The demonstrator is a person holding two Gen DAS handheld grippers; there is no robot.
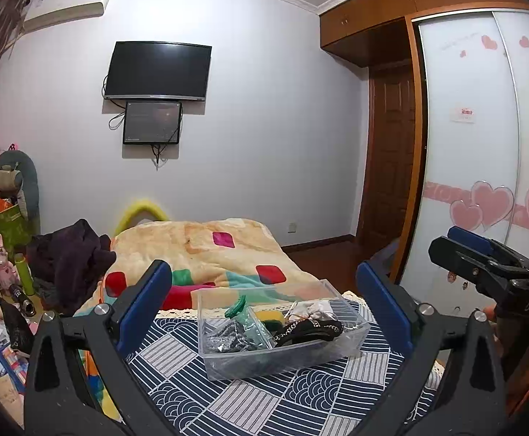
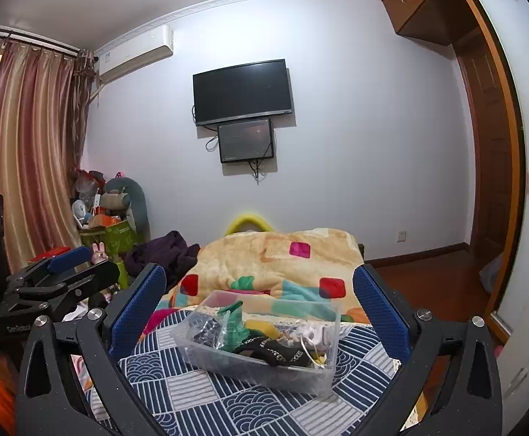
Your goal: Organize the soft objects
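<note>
Both black blue-padded grippers, the left gripper (image 1: 264,292) and right gripper (image 2: 259,292), gape wide and empty above the clear plastic bin (image 1: 355,330) of soft items at twelve o'clock, so each should descend squarely onto one piece.

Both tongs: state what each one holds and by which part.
Nothing is held. The left tongs and the right tongs are both open and empty, hanging above the clear plastic bin of soft items on the patterned cloth.
</note>
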